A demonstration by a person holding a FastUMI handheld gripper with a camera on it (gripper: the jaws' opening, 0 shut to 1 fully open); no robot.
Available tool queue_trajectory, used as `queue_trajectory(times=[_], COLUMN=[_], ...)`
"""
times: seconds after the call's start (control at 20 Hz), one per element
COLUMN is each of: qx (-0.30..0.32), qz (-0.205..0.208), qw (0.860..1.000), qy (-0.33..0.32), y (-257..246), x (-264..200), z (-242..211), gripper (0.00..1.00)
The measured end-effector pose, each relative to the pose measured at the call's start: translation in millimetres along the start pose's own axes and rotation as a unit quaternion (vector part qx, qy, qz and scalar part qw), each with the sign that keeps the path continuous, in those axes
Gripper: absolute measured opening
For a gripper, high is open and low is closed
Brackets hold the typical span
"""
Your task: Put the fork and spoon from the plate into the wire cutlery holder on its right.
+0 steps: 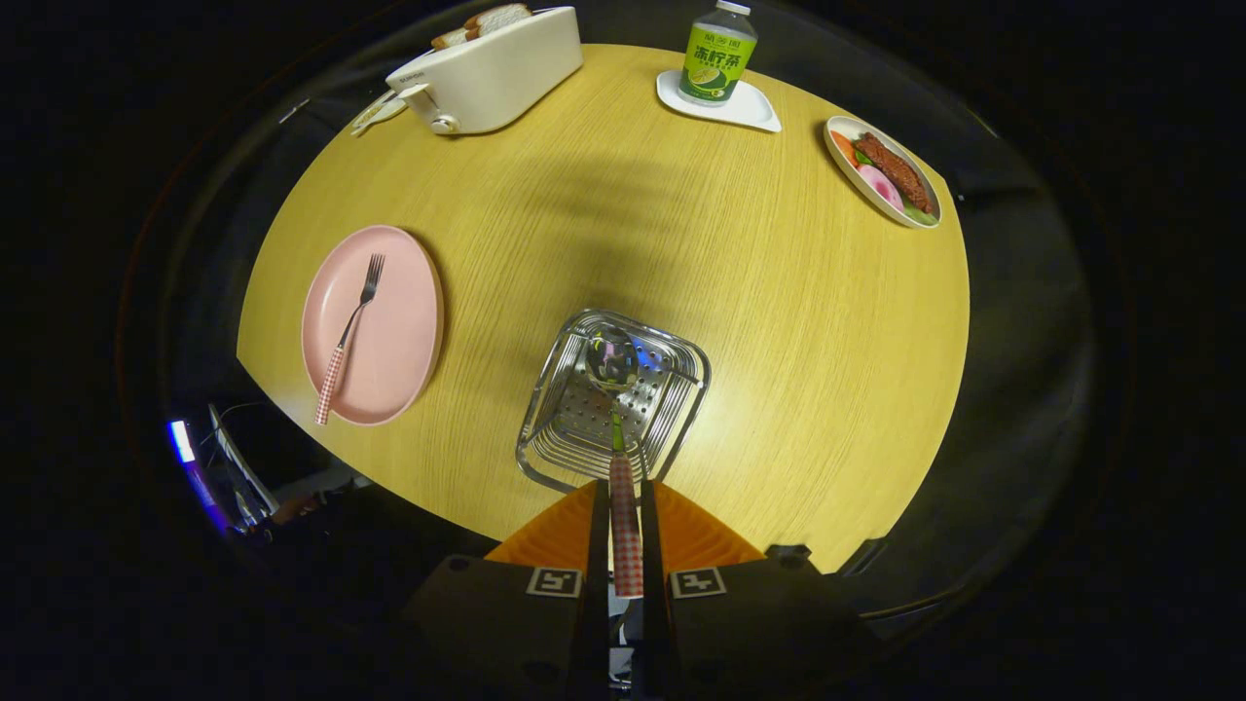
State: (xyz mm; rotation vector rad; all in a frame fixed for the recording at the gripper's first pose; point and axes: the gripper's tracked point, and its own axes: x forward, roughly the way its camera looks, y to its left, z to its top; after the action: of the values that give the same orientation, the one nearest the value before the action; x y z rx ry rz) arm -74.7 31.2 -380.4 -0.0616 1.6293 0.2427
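My gripper (623, 501) is shut on the spoon (616, 409), both fingers pressing its red-checked handle. The spoon's shiny bowl hangs over the inside of the wire cutlery holder (557, 365), a square steel basket with a perforated bottom, just ahead of the fingers on the wooden table. To the left of the holder lies a pink plate (399, 321). On it rests the fork (350, 331), tines pointing away, its checked handle reaching past the plate's near rim.
At the table's far side stand a white toaster (492, 73) with bread slices, a green-labelled bottle (718, 54) on a white coaster, and a dish of food (881, 170) to the right. The round table's (779, 321) near edge runs just under the holder.
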Motion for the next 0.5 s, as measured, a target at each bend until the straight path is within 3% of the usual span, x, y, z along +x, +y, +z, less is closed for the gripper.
queue_trajectory(times=[0.25,0.5], qx=[0.026,0.027], qz=[0.011,0.079], qw=[0.998,0.99], qy=[-0.061,-0.113], y=[4,64], x=[-34,-79], z=[21,40], gripper=[0.19,0.19])
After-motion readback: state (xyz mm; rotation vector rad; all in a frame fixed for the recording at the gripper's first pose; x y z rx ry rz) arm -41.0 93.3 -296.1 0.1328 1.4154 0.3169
